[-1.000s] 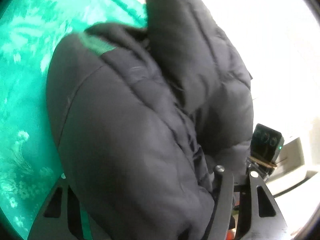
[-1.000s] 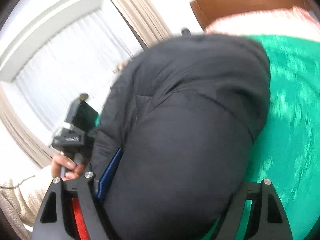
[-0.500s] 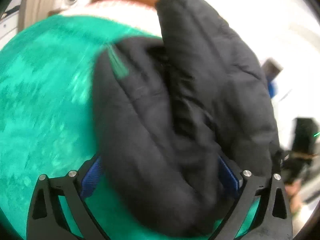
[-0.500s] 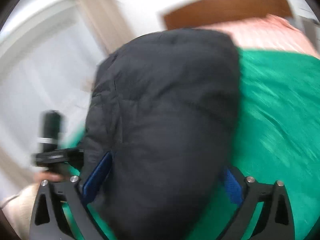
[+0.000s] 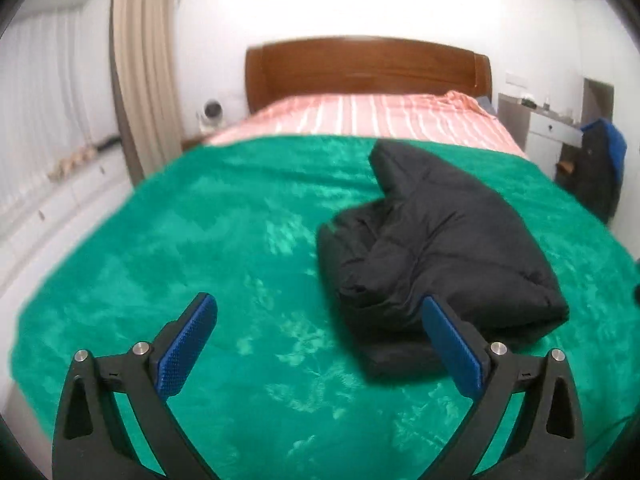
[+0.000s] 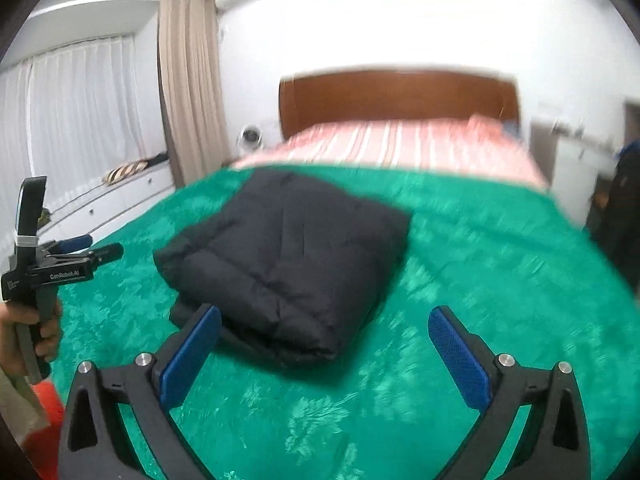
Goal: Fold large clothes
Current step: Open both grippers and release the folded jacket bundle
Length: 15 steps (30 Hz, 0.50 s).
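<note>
Lying folded on the blanket (image 5: 240, 240) — jacket (image 5: 440, 248); both jaws apart, seemingly clear.

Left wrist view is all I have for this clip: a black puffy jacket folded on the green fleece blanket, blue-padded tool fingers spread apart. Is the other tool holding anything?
Observer: No. The right tool is open and empty above the green fleece blanket.
Reviewer: Does the fold look tidy from that side?
Observer: The black puffy jacket shows a flat, roughly square top there, with a lower layer sticking out at its near left corner.
Reviewer: Can you see my left tool from there?
Observer: Yes, the left tool appears at the left edge, gripped by a bare hand, clear of the jacket.
</note>
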{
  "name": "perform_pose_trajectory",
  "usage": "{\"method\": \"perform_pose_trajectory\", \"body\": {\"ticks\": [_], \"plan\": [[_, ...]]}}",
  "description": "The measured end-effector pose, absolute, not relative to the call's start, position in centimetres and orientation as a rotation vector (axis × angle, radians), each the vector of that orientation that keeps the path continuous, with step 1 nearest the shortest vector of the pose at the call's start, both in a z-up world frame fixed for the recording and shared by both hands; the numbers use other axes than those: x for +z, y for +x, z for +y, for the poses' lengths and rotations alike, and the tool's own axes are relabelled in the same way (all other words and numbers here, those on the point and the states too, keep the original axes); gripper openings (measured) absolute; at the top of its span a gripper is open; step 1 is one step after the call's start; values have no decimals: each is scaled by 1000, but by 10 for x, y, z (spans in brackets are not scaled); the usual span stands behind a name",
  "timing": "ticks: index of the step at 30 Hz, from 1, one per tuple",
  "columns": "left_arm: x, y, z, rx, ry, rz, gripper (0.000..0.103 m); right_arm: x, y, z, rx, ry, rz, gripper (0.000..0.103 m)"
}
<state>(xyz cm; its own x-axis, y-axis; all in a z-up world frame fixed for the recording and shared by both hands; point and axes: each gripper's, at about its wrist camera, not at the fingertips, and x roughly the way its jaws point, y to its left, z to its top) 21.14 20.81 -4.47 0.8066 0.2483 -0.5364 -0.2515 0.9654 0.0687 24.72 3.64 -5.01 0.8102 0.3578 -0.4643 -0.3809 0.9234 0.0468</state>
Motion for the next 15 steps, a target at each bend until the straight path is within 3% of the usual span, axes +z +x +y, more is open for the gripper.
{"method": "perform_pose_trajectory", "body": {"ticks": [3,8,15], "plan": [[-22,179,190,287,48,513,103,-34,217,31,354,-69,376,103],[12,153,160,292,58,445,103,-40,210,42,324,-144,519,103],[30,123,139,331,55,414,103,-29,173,25,294,-58,460,103]]}}
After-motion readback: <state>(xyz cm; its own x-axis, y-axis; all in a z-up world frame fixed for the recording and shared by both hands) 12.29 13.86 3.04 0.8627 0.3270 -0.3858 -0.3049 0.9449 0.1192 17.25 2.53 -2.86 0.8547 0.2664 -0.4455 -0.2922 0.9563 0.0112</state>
